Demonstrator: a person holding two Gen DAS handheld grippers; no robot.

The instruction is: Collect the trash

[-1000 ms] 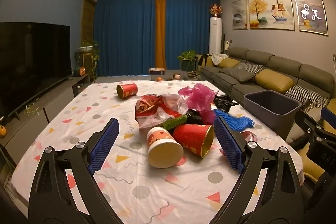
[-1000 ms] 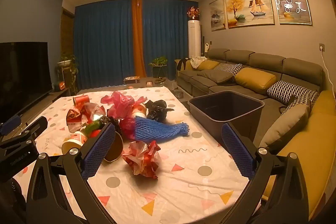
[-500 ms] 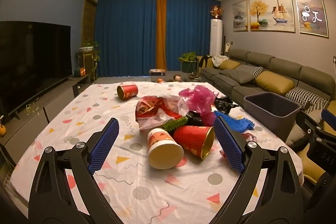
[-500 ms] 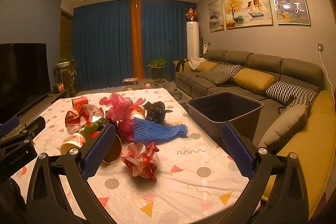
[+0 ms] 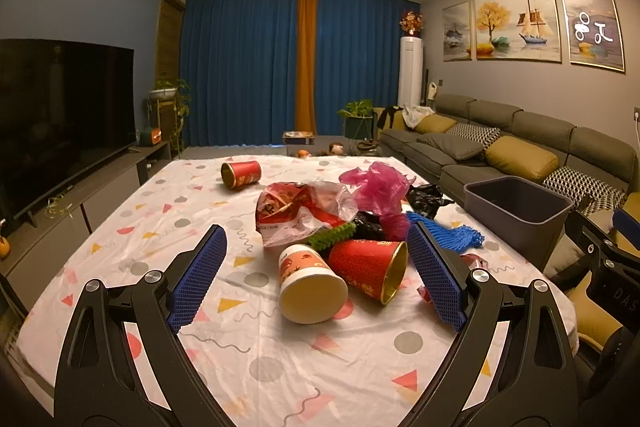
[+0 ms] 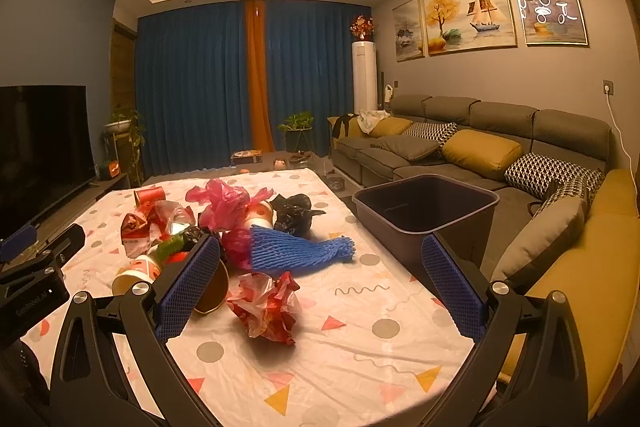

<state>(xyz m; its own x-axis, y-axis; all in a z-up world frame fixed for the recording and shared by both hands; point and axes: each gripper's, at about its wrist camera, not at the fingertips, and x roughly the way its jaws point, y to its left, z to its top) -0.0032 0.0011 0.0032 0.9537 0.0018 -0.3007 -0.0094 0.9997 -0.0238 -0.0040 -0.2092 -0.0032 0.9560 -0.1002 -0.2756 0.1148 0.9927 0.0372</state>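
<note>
Trash lies heaped on a table with a patterned cloth (image 5: 280,367). In the left wrist view I see a white paper cup (image 5: 310,283) and a red gold-lined cup (image 5: 370,269) on their sides, a clear and red wrapper bag (image 5: 304,213), a pink plastic bag (image 5: 380,185), a black bag (image 5: 428,199), blue foam netting (image 5: 448,231) and a red can (image 5: 241,174) farther back. My left gripper (image 5: 316,275) is open and empty, just short of the two cups. My right gripper (image 6: 320,285) is open and empty above a crumpled red wrapper (image 6: 266,307). The blue netting also shows in the right wrist view (image 6: 296,249).
A dark grey bin (image 6: 426,205) stands at the table's right edge, beside a grey sofa (image 6: 460,147) with yellow cushions. A TV (image 5: 60,115) on a low cabinet runs along the left. Blue curtains (image 5: 240,67) close the far wall.
Both views have shifted only slightly; the trash sits a little higher in the right wrist view. Both grippers stay open and nothing on the table has moved.
</note>
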